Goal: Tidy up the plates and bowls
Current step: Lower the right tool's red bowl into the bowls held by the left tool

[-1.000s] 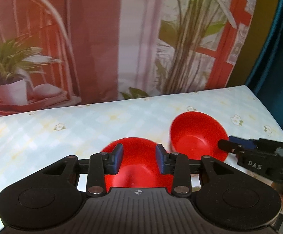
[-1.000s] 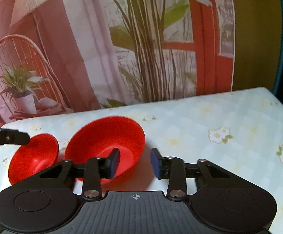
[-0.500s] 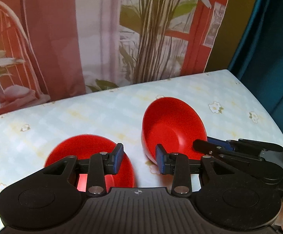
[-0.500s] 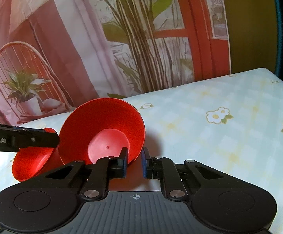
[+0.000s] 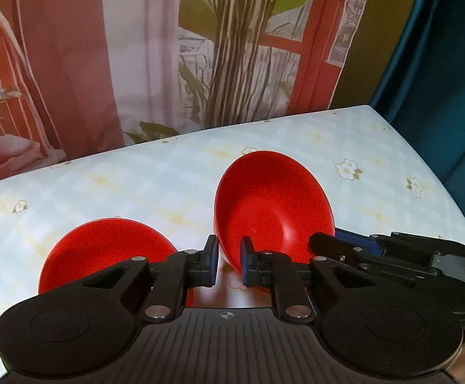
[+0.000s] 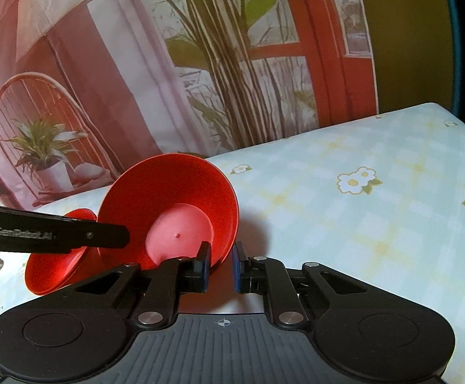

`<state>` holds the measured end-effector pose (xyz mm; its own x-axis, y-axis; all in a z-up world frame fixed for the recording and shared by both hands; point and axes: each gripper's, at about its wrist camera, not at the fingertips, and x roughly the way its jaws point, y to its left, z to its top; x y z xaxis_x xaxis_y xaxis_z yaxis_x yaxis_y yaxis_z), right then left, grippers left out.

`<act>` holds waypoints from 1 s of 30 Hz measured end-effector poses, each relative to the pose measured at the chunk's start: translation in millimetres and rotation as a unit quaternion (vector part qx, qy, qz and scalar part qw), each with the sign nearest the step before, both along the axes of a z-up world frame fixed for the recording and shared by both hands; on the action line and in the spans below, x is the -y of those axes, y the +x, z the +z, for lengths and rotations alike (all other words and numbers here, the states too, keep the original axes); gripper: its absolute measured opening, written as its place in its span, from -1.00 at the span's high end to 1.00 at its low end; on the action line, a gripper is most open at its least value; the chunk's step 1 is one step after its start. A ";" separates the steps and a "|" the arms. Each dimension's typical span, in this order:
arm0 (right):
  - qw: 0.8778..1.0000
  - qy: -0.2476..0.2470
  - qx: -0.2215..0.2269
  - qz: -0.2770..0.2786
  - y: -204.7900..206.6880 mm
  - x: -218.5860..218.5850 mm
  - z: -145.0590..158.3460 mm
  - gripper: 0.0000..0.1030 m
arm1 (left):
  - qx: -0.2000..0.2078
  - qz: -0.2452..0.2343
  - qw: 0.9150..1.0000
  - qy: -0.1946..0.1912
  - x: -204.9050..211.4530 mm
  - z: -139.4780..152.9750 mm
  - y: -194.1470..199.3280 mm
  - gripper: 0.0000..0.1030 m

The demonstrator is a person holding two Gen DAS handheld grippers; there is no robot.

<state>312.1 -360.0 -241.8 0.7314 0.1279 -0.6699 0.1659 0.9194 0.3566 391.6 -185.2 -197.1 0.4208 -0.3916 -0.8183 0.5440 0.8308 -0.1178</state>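
While both grippers are clenched, they share one target: the tilted red bowl [image 5: 274, 204].

Left gripper [image 5: 228, 265]: jaws drawn in close, with the bowl's lower left rim between the blue pads. The pads look pressed onto that rim. In the right wrist view, one of its black fingers reaches in from the left and overlaps the same bowl's left edge. The other finger is hidden.

Right gripper [image 6: 221, 267]: jaws pulled in tight, with the bowl's lower right rim pinched between the pads. From the left wrist view, its fingers come in from the right and meet the bowl at the near right edge.

Bowl state: tipped up steeply on its side, opening facing the cameras, inside bottom visible as a paler disc. Its lower edge sits low, near the tablecloth [image 5: 136, 185]; can't tell whether it touches.

Second red bowl [image 5: 104, 249]: sits upright on the cloth, to the left of the tilted one and partly behind the left gripper's arm. From the right wrist view it is just beside the tilted bowl; can't tell whether they touch.

Cloth is pale check with small flower prints. Printed backdrop [image 5: 72, 64] of curtains, plants and a red window frame stands behind the table.
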 end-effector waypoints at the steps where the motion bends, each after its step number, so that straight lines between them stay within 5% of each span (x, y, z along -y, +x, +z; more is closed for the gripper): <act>1: 1.000 0.001 0.000 -0.001 -0.8 0.3 0.4 0.75 | 0.004 -0.004 1.000 0.001 -0.2 1.0 -2.1 0.71; 30: 0.997 -0.041 0.030 0.054 -8.1 -54.3 75.0 0.74 | 0.043 0.023 0.998 -0.044 -66.1 61.5 -36.6 0.70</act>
